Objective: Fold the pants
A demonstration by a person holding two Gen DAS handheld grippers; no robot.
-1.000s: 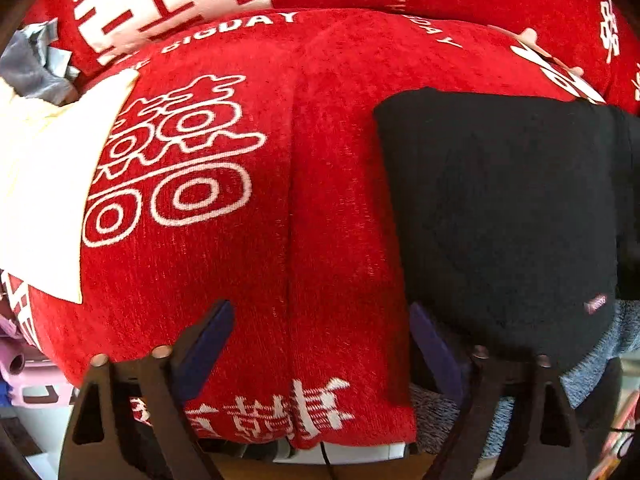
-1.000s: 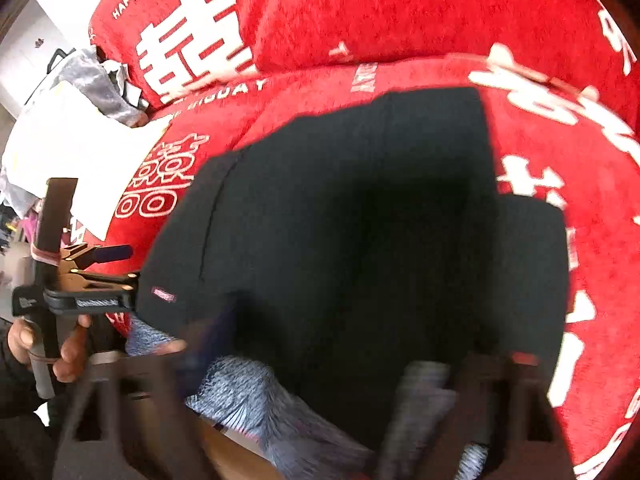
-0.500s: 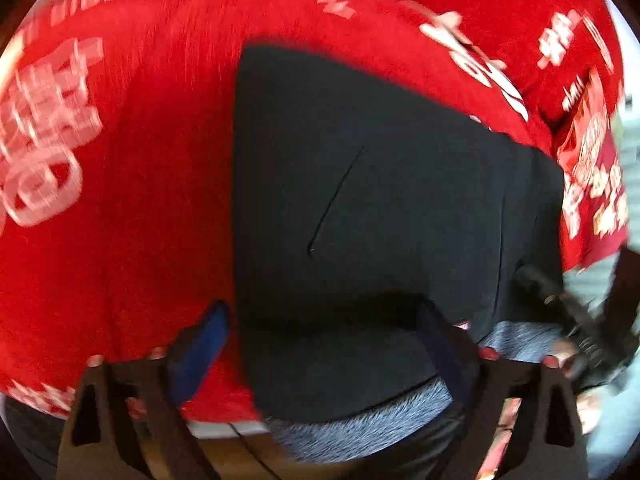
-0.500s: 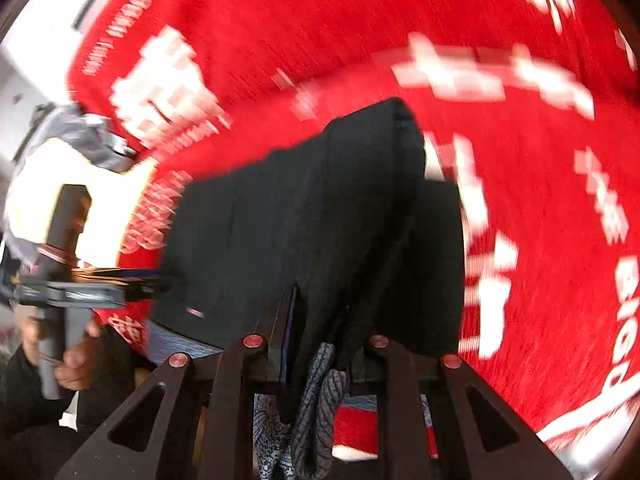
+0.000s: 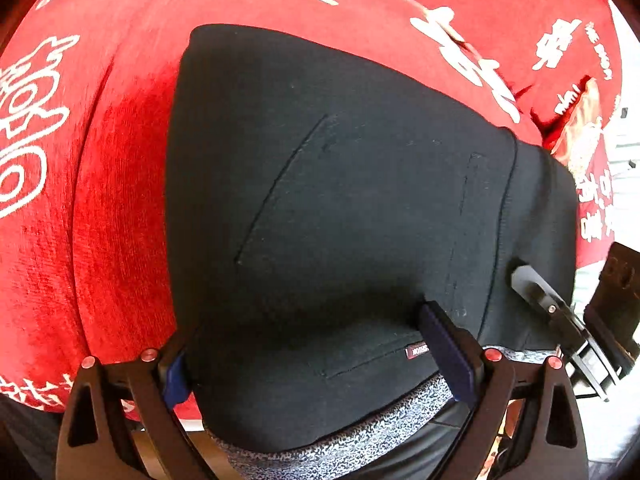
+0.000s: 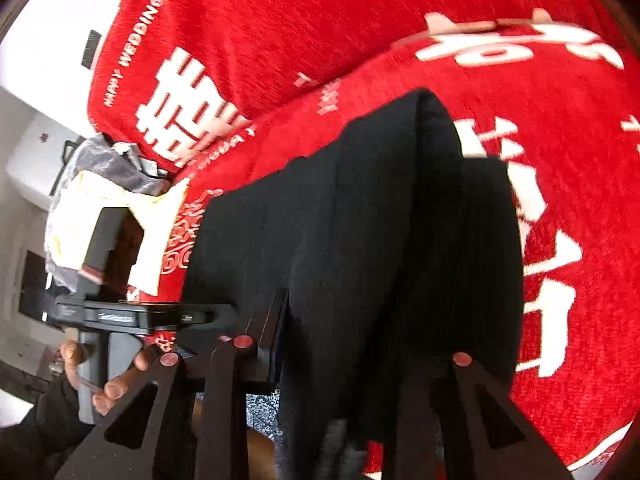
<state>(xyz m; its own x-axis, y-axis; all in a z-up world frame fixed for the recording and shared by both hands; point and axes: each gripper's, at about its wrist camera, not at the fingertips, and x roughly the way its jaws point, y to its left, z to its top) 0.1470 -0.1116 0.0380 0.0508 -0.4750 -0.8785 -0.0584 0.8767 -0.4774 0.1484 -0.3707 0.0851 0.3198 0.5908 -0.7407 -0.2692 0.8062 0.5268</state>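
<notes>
Black pants (image 5: 340, 220) with a grey speckled lining lie folded on a red sofa cover (image 5: 104, 168). My left gripper (image 5: 316, 360) is open, its jaws straddling the near waistband edge, one finger (image 5: 448, 348) resting on the cloth. My right gripper (image 6: 344, 376) is shut on the pants (image 6: 400, 240), pinching a raised fold at their right side. The right gripper also shows at the right edge of the left wrist view (image 5: 560, 320). The left gripper appears in the right wrist view (image 6: 132, 316), held by a hand.
The red cover carries white characters and lettering (image 6: 188, 108). A cream cloth (image 6: 100, 208) and a grey bundle (image 6: 108, 160) lie at the sofa's left end. The sofa's front edge (image 5: 168, 424) runs just below my left gripper.
My left gripper swung right from the bare red cover onto the pants' waistband. My right gripper closed on a fold of the pants and lifted it.
</notes>
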